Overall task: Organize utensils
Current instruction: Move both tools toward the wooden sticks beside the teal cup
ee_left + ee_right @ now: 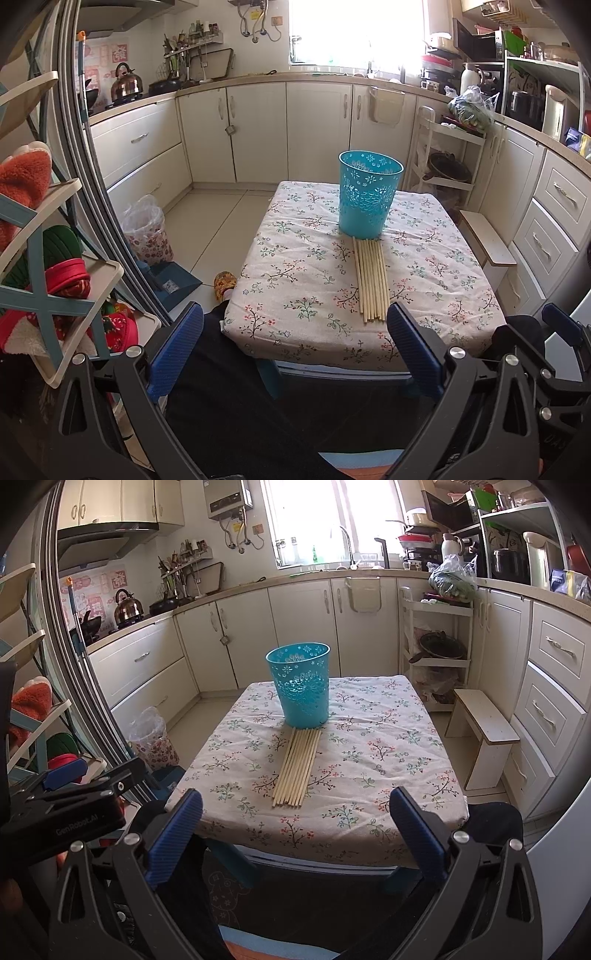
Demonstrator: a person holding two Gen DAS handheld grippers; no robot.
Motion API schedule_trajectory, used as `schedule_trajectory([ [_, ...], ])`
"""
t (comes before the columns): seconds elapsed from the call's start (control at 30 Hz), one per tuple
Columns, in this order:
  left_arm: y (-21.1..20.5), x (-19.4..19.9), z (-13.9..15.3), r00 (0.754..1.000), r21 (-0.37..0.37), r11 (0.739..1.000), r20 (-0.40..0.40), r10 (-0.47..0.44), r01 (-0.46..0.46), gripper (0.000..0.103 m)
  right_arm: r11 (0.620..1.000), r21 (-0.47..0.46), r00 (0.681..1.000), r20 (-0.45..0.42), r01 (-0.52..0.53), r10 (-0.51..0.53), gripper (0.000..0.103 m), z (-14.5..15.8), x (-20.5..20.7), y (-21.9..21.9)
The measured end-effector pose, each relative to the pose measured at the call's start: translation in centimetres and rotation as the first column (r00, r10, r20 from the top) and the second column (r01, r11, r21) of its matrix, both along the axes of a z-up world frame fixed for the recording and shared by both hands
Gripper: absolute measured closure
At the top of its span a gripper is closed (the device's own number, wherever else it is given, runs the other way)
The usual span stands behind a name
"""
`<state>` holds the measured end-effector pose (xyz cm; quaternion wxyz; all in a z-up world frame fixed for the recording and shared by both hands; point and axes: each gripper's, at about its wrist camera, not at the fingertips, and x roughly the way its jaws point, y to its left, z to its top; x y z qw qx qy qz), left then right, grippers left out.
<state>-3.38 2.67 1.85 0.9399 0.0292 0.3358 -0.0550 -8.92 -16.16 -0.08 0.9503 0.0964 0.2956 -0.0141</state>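
Readable text: "GenRobot.AI" on the black body of the left gripper [64, 775], seen at left edge of the right wrist view. Red-and-white wall decals by the kettle [127, 607] carry characters, too small to read.

Left gripper [295, 347] sits low at frame bottom, short of the table's near edge, blue pads [413, 347] spread wide, nothing between them. Right gripper [295, 834] same pose: low centre, jaws wide, empty, aimed at the table.

Chopsticks [297, 768] lie in a flat bundle at centre frame on the floral tablecloth [388, 746], far ends touching or just beside the base of the upright teal perforated cup [301, 685].
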Motion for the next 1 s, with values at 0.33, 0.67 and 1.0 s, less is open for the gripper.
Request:
schedule_trajectory([
  [0.33,0.0,0.5,0.1,1.000,-0.006,1.000,0.001,-0.006,0.006,0.007,1.000,-0.003,1.000,0.012,-0.002,0.002,0.005,0.2,0.4,0.2],
  [0.67,0.0,2.5,-1.2,0.999,-0.010,1.000,-0.031,-0.019,0.019,0.007,1.000,-0.012,1.000,0.006,-0.021,0.021,0.005,-0.1,1.8,0.7],
  [1.0,-0.1,5.4,-3.3,0.997,-0.014,0.999,-0.077,-0.029,0.028,0.007,0.999,-0.001,0.998,-0.047,-0.044,0.043,0.005,-1.5,3.8,0.7],
])
